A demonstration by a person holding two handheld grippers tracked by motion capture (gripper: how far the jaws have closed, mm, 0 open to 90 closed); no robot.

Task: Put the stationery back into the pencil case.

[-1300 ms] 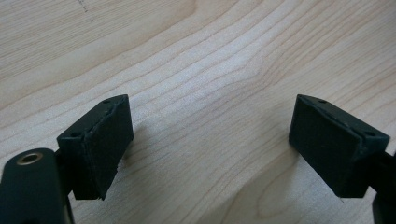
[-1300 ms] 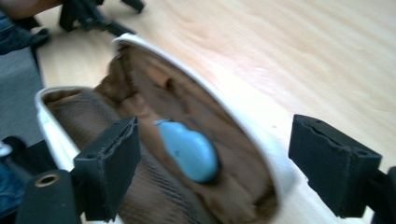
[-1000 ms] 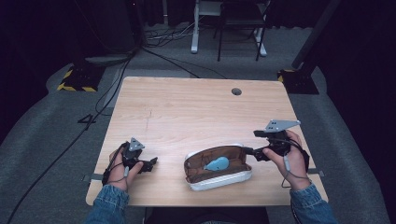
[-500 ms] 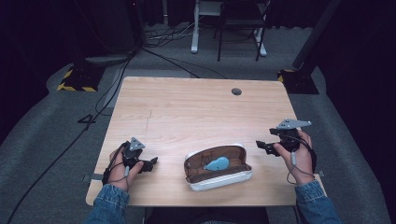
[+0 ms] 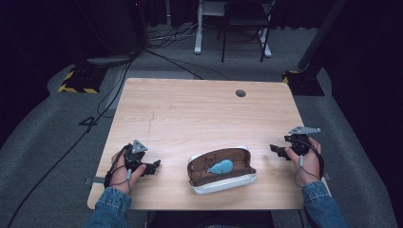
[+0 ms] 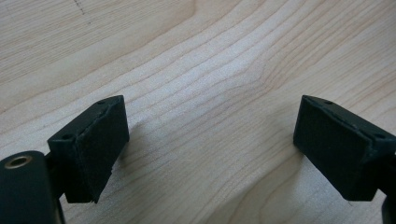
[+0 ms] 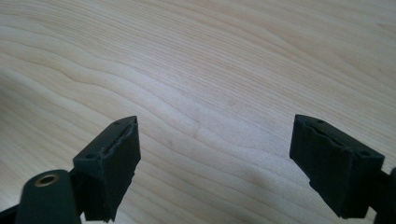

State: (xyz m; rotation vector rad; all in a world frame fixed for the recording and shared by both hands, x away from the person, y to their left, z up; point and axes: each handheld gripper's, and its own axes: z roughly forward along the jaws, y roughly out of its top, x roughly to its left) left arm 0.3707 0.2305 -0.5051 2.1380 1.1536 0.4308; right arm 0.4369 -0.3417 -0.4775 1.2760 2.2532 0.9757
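Open glasses case (image 5: 221,170) is lying on the bench (image 5: 199,109) between left gripper (image 5: 154,166) and right gripper (image 5: 274,149), both gaping wide, gripping nothing.

Open brown-lined glasses case (image 5: 221,176), perhaps blue cloth (image 5: 220,166) inside.

Blue thing (image 5: 220,166) in case (image 5: 223,183) — unidentifiable.

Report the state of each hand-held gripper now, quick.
Left hand-held gripper: open, holding nothing, jaws wide apart over bare table.
Right hand-held gripper: open, holding nothing, off to the side of the open glasses case.
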